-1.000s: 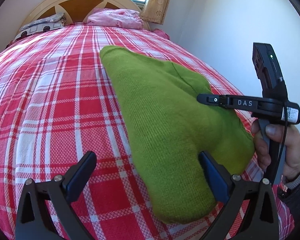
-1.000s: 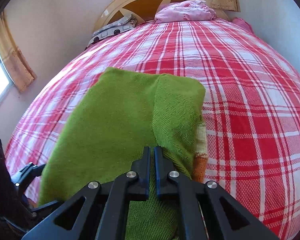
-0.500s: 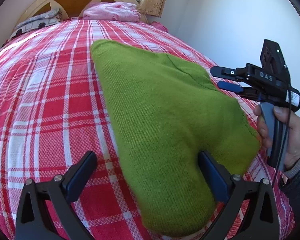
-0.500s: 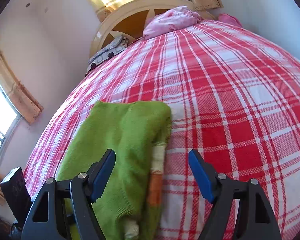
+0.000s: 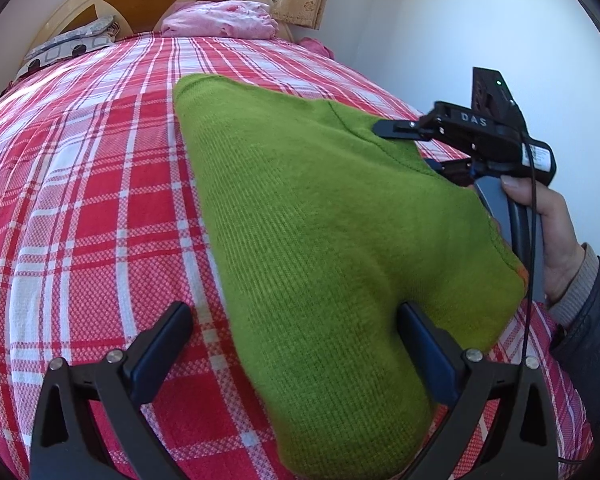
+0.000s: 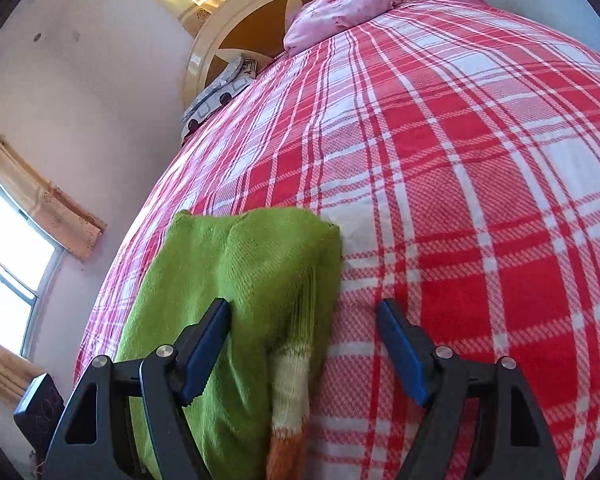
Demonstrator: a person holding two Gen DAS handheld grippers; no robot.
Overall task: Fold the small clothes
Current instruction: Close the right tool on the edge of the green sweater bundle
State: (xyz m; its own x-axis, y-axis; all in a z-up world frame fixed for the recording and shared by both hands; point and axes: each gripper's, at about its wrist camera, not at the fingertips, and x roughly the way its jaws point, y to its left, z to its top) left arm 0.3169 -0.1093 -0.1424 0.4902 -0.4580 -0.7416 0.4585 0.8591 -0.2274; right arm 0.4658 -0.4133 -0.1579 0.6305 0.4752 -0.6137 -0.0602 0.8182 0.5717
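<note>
Two views: one from each hand-held gripper, both looking along a bed [image 5: 100, 184] with a red and white check cover.
Left wrist view, garment: a green knitted sweater [image 5: 320, 240] lies folded lengthwise on the bed, nearer its right edge, running from the foot toward the headboard.
Left wrist view, left hand-held gripper [image 5: 296, 344]: fingers spread wide above the near end of the sweater, pinching nothing.
Left wrist view, right hand-held gripper [image 5: 428, 152]: held in a person's hand [image 5: 548, 236] at the sweater's right edge, jaws parted, empty.
Right wrist view, garment: the folded sweater [image 6: 236, 280] shows a sleeve cuff [image 6: 290, 404] banded cream and orange lying along its right side.
Right wrist view, right hand-held gripper [image 6: 304, 348]: jaws have just been opening; they stand spread, with the sleeve between but unpressed.
Handling, judged: soft, light, limp knit that sags and stretches when lifted.
Where to hold, judged: pinch corners or a folded edge, through all layers.
</note>
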